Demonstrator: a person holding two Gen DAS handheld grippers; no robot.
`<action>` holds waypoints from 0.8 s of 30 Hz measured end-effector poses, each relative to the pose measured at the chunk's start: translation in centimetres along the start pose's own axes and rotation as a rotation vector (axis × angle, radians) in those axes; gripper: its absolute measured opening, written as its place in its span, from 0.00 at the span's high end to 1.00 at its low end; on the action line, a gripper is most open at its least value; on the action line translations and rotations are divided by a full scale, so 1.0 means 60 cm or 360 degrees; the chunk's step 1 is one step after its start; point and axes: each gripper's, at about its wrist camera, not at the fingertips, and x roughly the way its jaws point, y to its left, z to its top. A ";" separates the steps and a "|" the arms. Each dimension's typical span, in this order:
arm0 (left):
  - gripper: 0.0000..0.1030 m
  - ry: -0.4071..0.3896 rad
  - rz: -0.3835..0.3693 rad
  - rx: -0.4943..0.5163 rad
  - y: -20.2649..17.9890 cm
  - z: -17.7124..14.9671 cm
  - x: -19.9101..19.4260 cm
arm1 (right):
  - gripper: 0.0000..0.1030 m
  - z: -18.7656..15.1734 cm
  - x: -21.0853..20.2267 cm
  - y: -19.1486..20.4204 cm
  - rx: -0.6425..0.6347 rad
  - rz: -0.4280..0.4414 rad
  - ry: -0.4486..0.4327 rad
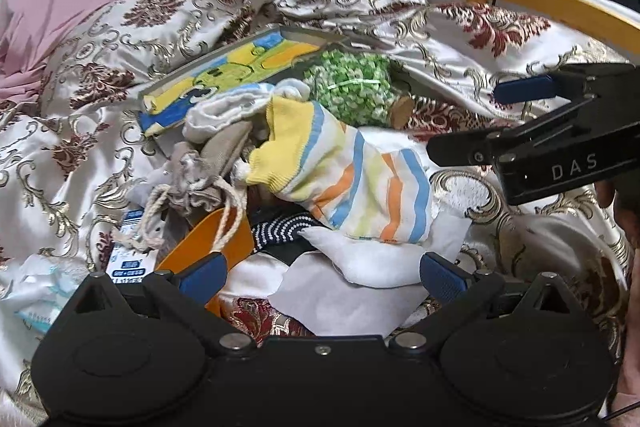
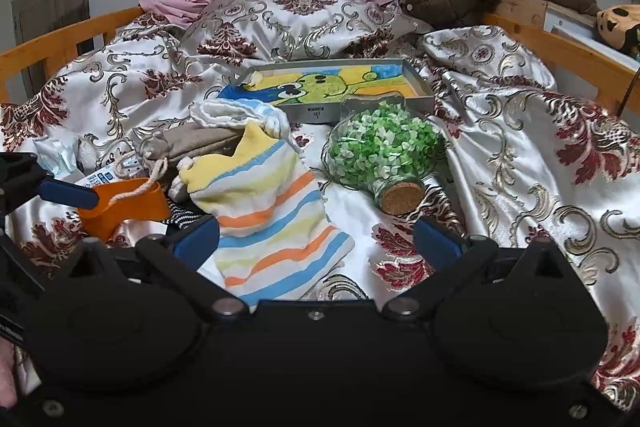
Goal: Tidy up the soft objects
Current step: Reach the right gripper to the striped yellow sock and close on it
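The right gripper point(image 2: 316, 241) and left gripper point(image 1: 322, 273) both hang with jaws spread wide and empty over a striped sock point(image 2: 266, 223) on the brocade bedspread point(image 2: 520, 155). A clean pick probably means pinching the sock's free toe end, clear of the beige drawstring pouch point(image 2: 192, 143) at ten o'clock. The corked jar of green bits point(image 2: 384, 151) lies close at two o'clock; open bedspread lies at three o'clock

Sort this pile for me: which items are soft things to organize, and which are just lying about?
Soft, for the job:
striped sock
beige drawstring pouch
white cloth

Lying about:
jar of green bits
picture tray
orange scoop

Both grippers open, empty.
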 end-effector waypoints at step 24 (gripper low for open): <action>0.30 0.0103 -0.0259 -0.0043 0.019 0.005 0.073 | 0.03 0.017 0.164 0.005 -0.0140 0.0231 0.0103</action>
